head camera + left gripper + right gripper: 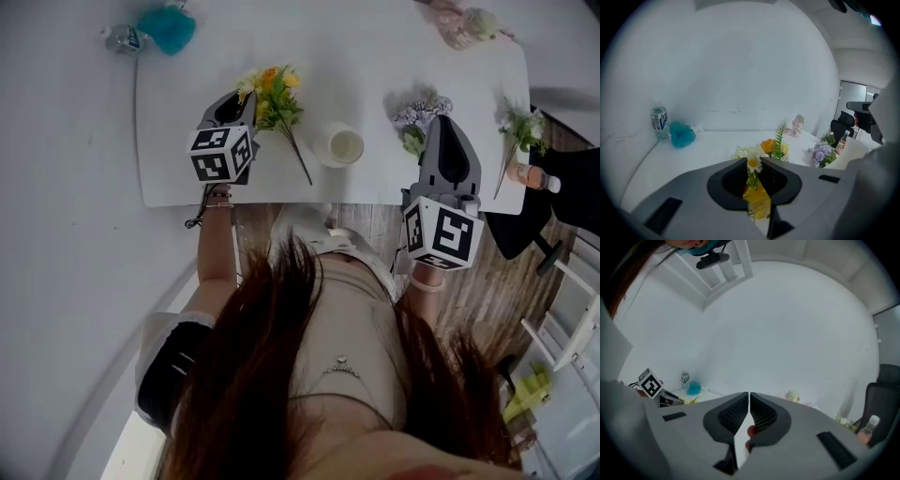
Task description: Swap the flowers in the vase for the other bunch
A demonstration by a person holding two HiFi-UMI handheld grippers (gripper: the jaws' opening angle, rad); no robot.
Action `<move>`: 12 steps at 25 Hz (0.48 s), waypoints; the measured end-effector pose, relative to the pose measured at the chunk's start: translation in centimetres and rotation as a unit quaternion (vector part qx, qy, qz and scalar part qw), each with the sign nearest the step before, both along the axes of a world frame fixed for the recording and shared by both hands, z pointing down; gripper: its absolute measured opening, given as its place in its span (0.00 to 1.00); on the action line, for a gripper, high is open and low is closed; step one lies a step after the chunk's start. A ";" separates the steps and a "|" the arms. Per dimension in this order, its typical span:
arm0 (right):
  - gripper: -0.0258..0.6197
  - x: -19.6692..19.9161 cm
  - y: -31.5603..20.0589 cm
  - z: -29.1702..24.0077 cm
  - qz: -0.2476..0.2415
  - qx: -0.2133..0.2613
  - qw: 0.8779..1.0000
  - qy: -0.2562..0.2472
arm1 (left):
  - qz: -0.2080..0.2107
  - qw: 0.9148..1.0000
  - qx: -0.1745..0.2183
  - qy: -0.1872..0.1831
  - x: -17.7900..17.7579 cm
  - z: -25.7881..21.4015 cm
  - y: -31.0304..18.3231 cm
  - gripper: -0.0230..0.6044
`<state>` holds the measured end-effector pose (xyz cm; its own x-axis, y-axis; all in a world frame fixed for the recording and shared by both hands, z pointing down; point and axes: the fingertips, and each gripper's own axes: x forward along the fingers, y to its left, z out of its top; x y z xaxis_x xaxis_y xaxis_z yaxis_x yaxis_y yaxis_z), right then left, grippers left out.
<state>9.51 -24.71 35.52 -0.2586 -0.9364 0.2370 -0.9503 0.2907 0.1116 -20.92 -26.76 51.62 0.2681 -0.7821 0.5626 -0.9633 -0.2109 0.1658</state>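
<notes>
Your left gripper (247, 105) is clamping the yellow bunch (276, 97); the vase (341, 147) is standing empty (removal seemingly done). Your right gripper (442, 122), closed on nothing, is hovering beside the purple bunch (421, 111).

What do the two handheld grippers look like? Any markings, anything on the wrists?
Both the left gripper and the right gripper are grey moulded shells with black recessed jaw pockets. The right gripper view shows ribbed black pads. Each carries a white marker cube with black squares at its rear. A thin wrist band is worn, and a dark cord hangs beside it.
</notes>
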 end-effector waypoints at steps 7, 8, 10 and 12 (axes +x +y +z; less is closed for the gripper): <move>0.09 -0.2 -0.2 0.4 0.000 -0.005 1.000 0.009 | -0.011 1.000 -0.012 0.015 -0.5 1.8 -0.7 0.12; 0.09 -0.3 -0.2 0.4 -0.001 -0.005 1.000 0.010 | -0.013 1.000 -0.014 0.018 -0.6 2.0 -0.7 0.12; 0.09 -0.5 -0.2 0.4 -0.003 -0.004 1.000 0.012 | -0.019 0.999 -0.015 0.025 -0.9 2.3 -0.7 0.13; 0.09 -0.8 -0.2 0.4 -0.006 -0.004 1.000 0.015 | -0.025 0.999 -0.017 0.031 -1.3 2.6 -0.8 0.14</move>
